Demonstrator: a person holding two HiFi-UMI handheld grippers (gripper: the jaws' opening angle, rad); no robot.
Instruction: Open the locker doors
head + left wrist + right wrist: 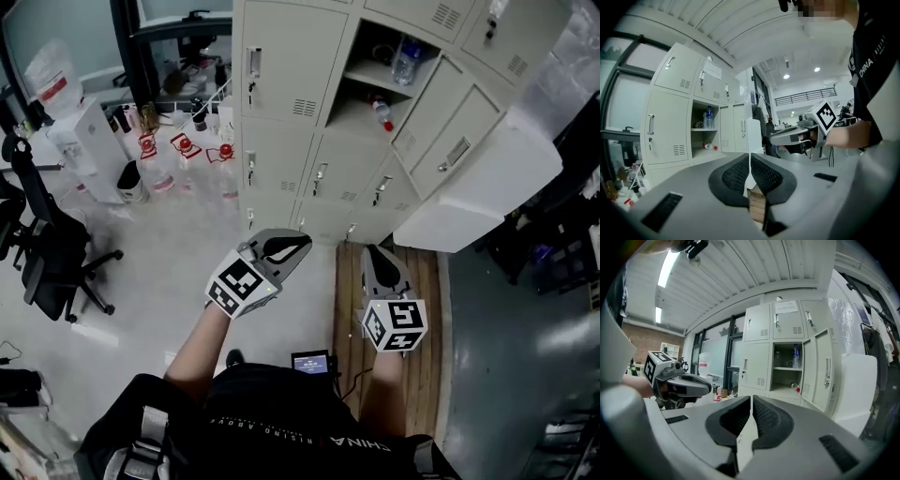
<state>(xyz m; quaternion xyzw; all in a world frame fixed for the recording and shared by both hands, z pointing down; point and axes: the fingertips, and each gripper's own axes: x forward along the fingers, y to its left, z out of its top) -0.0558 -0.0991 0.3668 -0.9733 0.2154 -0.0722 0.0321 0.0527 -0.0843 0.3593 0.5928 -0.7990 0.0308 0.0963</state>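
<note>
The lockers (281, 56) stand ahead of both tools, well apart from them, with their doors facing the person. The left tool (295, 242) has its jaws pressed together on nothing, and so does the right tool (378, 258). Both point roughly level at the locker front. One compartment (361, 112) in the middle column is open. A bottle (405, 61) stands on its shelf and another (382, 112) lies below it. Its door (427, 103) is swung out to the right, so the hinge line appears to run down the right edge. The doors of the left column and the lower row are shut. Each carries a handle (251, 169) with an upright long axis near its left edge. Judged from the head view, the left tool lies in line with the left and middle columns, and the right tool with the middle and right columns. Which shut door comes next cannot be told. A pull should run toward the person and then sweep right. Room is open on the floor (187, 253) to the left, up to the water jugs (183, 159) and the chair (47, 244). On the right, the swung door and a white box (487, 178) narrow the room.
</note>
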